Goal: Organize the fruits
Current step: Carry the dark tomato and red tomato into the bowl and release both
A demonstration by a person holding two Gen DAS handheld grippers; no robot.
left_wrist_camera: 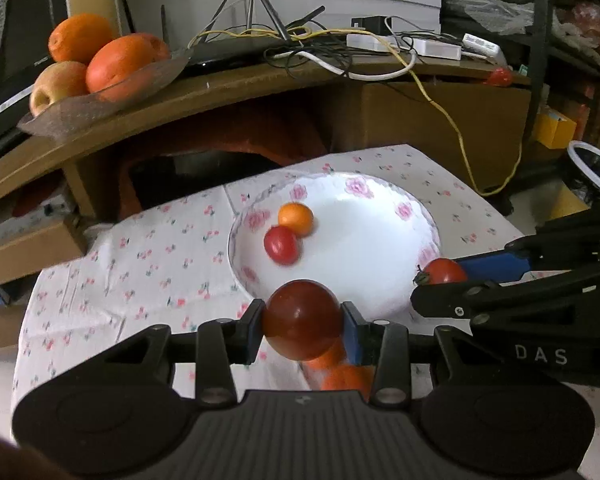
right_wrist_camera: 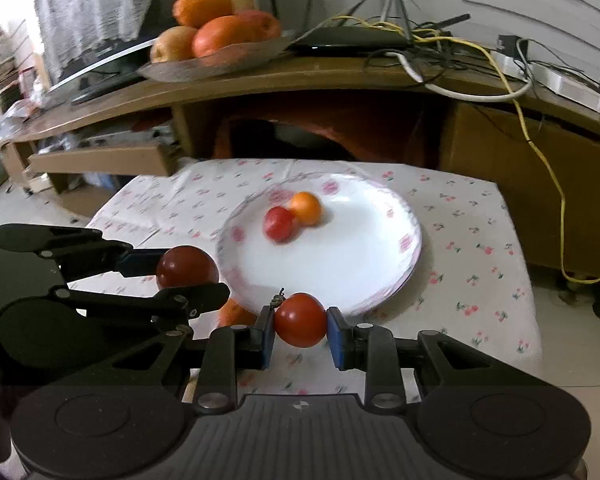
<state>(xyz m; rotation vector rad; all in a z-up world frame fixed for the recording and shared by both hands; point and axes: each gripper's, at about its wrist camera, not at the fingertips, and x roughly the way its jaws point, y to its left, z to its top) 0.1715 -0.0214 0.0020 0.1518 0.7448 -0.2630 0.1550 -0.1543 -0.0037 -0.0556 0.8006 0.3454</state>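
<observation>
**Both grippers carry tomatoes at the plate's near rim**

The left gripper (left_wrist_camera: 303, 326) is closed onto a dark red tomato (left_wrist_camera: 302, 320), pinched between its blue pads. The right gripper (right_wrist_camera: 300, 332) clamps a brighter red tomato (right_wrist_camera: 300, 320) with a green stem. Both hang over the near rim of the floral plate (right_wrist_camera: 380, 272), where a small red fruit (right_wrist_camera: 279, 224) touches an orange one (right_wrist_camera: 306, 208). Another orange fruit (right_wrist_camera: 236, 314), possibly a tangerine, lies blurred below. "DAS" (left_wrist_camera: 541, 354) reads on the right gripper's arm.
</observation>
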